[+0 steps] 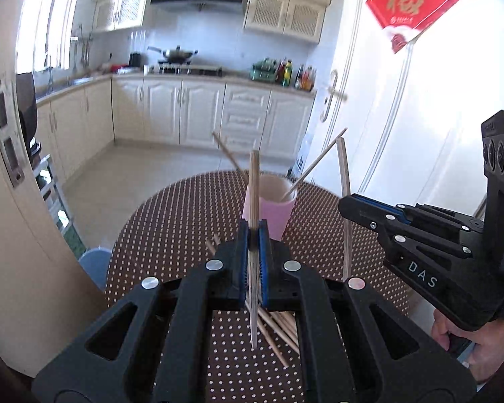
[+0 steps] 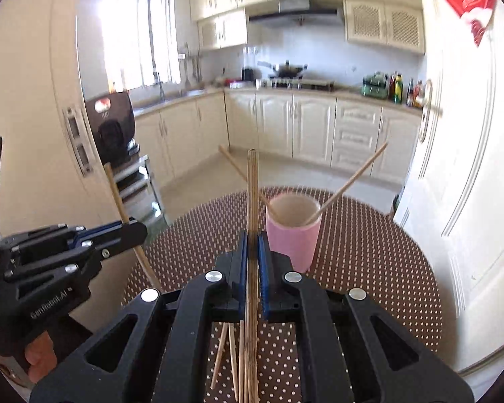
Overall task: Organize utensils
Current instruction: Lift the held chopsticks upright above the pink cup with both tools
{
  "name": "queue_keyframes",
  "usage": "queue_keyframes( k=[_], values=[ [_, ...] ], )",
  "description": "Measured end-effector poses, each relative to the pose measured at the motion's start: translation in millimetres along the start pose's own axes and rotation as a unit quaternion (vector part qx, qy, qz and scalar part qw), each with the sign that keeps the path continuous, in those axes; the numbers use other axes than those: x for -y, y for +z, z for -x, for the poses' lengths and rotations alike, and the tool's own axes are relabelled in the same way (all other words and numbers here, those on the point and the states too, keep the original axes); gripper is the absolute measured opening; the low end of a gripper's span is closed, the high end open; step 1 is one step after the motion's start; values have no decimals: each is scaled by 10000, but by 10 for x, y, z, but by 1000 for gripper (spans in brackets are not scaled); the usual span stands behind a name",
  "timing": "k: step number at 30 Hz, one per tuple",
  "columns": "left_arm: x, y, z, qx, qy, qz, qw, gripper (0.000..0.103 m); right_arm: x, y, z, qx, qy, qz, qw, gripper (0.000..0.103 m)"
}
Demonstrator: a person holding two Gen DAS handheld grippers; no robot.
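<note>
**Both jaws loaded, transfer to cup pending**

Jaws of left gripper (image 1: pixel 254 245) and right gripper (image 2: pixel 252 252) each pinch one upright chopstick (image 1: pixel 254 201). Pink cup (image 2: pixel 293 235) at 1 o'clock on worktop (image 2: pixel 369 252), holding two. Loose chopsticks (image 1: pixel 279 325) below. Next: tip over rim, release.

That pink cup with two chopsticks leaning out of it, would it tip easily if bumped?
Probably yes: the pink cup looks tall, narrow and light. Its two chopsticks lean outward above the rim, adding leverage. The dotted tablecloth may resist sliding.
</note>
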State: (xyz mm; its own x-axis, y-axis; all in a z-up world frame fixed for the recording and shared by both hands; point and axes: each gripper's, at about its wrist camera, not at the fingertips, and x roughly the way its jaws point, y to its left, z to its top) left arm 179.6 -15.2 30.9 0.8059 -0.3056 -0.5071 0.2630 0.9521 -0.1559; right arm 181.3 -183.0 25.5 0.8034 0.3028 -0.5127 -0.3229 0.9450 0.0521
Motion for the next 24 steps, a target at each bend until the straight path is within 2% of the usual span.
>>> queue_keyframes(
  k=[7,12,19,24],
  values=[
    [127,153,182,402,-129,-93,9991,6,-20,114,279,868,-43,-51,9962,5],
    [195,297,237,594,-294,-153,9977,6,27,202,379,1451,-152,-55,9893,5],
    [290,589,177,1127,-355,-259,9927,6,139,372,289,1913,-248,-168,9811,5],
    [315,800,36,1361,-327,-227,9899,6,269,519,210,2132,-306,-279,9761,5]
  ],
)
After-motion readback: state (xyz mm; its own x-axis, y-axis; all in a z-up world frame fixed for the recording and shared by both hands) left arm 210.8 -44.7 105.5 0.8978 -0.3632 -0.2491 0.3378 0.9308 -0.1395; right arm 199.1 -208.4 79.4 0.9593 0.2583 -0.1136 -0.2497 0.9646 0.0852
